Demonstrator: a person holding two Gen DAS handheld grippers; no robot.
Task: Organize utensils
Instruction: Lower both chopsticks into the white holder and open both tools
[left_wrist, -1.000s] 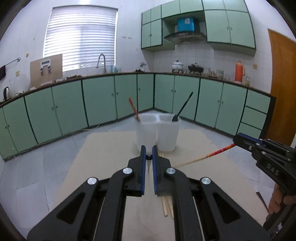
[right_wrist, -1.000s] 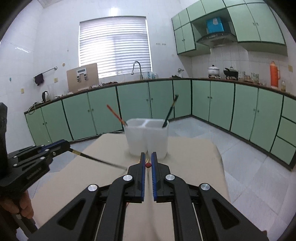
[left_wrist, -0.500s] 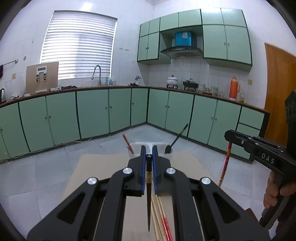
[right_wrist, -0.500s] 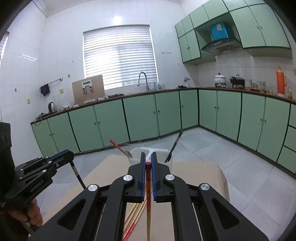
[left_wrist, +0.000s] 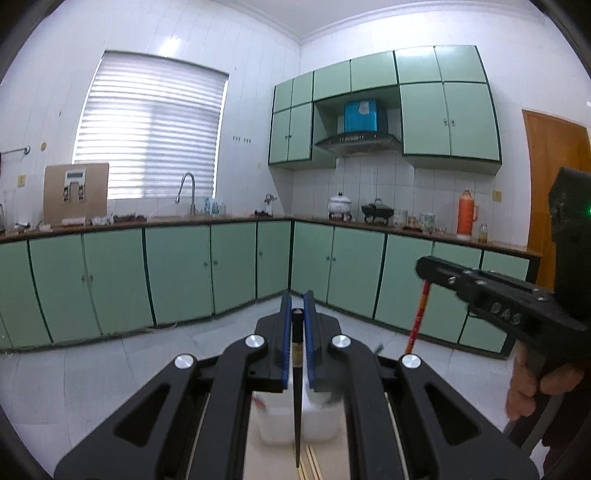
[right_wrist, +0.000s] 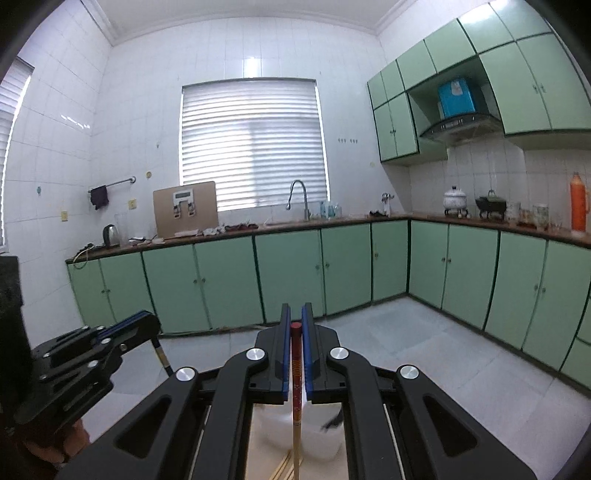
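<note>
While above white bin (left_wrist: 284, 424), left gripper (left_wrist: 297, 314) clamped on black chopstick (left_wrist: 297, 398), right gripper (right_wrist: 296, 325) clamped on red chopstick (right_wrist: 296, 387); both hanging down.

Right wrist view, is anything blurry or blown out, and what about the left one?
Right wrist view: the window blinds glare brightly, a light reflection streaks the tiles above, fisheye bends the cabinets, and the white holder below the gripper is smeared. Left wrist view: similar window glow, curved walls, and the holder is soft too.
</note>
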